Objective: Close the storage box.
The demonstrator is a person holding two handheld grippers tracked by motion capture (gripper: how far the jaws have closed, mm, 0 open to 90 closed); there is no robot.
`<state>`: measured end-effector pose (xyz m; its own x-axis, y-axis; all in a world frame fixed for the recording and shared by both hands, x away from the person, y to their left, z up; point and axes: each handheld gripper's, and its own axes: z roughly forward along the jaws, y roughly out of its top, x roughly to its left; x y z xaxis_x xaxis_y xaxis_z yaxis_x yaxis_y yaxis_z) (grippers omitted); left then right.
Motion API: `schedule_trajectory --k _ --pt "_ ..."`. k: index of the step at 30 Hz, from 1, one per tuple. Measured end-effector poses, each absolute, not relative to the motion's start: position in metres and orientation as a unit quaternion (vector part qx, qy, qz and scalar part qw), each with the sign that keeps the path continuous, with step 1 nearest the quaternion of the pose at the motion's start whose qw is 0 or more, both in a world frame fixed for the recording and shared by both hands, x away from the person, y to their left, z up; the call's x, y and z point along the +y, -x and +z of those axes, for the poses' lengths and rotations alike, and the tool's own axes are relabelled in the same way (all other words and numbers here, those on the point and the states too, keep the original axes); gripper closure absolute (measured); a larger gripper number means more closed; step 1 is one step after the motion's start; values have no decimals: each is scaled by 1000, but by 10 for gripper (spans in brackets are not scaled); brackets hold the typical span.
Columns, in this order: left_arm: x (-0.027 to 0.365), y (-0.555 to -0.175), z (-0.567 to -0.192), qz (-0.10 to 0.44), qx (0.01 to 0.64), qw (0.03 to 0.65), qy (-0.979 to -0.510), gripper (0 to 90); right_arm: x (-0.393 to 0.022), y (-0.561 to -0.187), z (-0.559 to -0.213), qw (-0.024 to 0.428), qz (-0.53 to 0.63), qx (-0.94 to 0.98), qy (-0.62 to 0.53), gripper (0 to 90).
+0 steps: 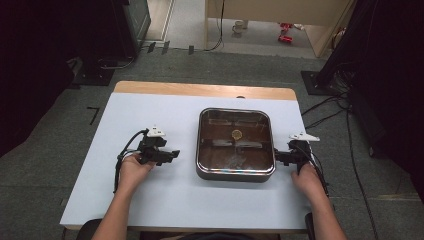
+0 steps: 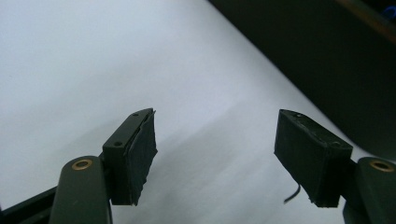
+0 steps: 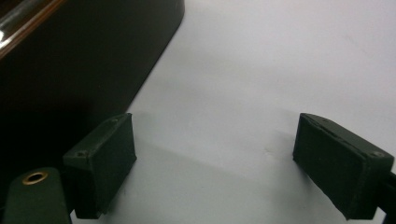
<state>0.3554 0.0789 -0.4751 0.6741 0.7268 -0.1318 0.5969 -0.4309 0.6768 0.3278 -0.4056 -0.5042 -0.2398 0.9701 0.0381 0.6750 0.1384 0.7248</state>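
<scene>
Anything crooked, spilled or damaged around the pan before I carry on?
Nothing stands out. The square pan sits flat and square to the table, glass lid seated in place, no spill around it. Both tools, left and right, flank it, open and empty.

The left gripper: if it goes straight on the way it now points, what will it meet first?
Probably the square dark metal pan with a glass lid. The left gripper points across the bare light-blue table top toward the pan's left wall, its fingers open with nothing between them. The exact height is unclear.
</scene>
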Motion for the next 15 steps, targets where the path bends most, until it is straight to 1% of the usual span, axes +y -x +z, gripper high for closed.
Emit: schedule_trajectory --k 3,5,7,10,12,13,15 --pt "77 -358 -479 78 399 363 -839 294 -406 -328 -504 229 322 719 -572 125" --pt "76 -358 -482 79 398 356 -842 294 -406 -328 -504 229 322 719 -572 125" --pt "75 -358 -484 81 395 349 -846 270 -406 -328 -504 229 322 719 -572 125" --pt "75 -357 -486 80 401 360 -839 254 -406 -328 -504 229 322 719 -572 125" --pt "75 -353 -489 90 400 370 -834 245 -406 -328 -504 229 322 719 -572 125" --pt "75 -351 -491 97 396 375 -832 224 -406 -328 -504 229 322 719 -572 125" --pt "72 -347 -493 117 395 374 -831 217 -406 -328 -504 229 322 718 -572 125"
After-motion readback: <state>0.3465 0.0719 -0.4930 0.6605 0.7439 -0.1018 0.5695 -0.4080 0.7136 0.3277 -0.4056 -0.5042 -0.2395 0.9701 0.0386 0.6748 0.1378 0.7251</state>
